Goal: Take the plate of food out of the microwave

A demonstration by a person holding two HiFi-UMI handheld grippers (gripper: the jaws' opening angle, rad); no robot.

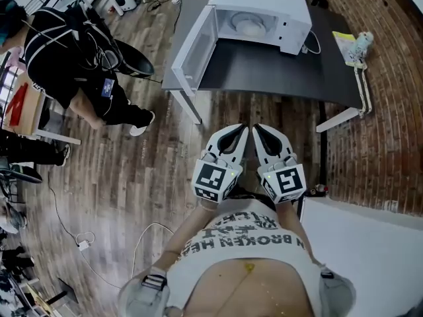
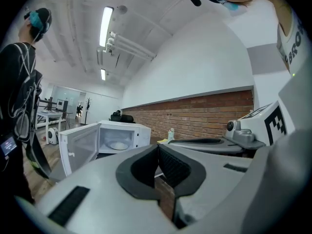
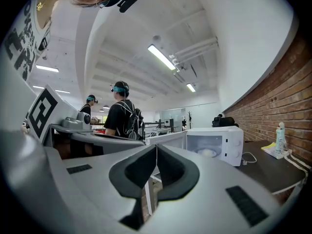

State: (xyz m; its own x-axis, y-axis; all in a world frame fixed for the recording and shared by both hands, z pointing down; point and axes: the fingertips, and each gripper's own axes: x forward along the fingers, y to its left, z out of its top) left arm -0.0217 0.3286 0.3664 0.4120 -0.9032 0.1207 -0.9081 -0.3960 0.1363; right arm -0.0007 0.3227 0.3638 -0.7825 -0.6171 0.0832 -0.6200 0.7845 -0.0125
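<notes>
A white microwave (image 1: 264,8) stands on a dark table (image 1: 277,68) with its door (image 1: 192,48) swung open to the left. Inside it lies a white plate of food (image 1: 248,24), also seen as the plate (image 2: 118,145) in the left gripper view and the plate (image 3: 208,152) in the right gripper view. My left gripper (image 1: 242,132) and right gripper (image 1: 258,131) are held side by side in front of my body, well short of the table. Both are shut with nothing between the jaws.
A person in black (image 1: 79,58) stands at the left on the wood floor. A cable (image 1: 312,43) runs from the microwave; a small bottle and yellow item (image 1: 353,45) sit at the table's right end. A brick wall (image 1: 390,111) lies to the right, a white surface (image 1: 370,243) by me.
</notes>
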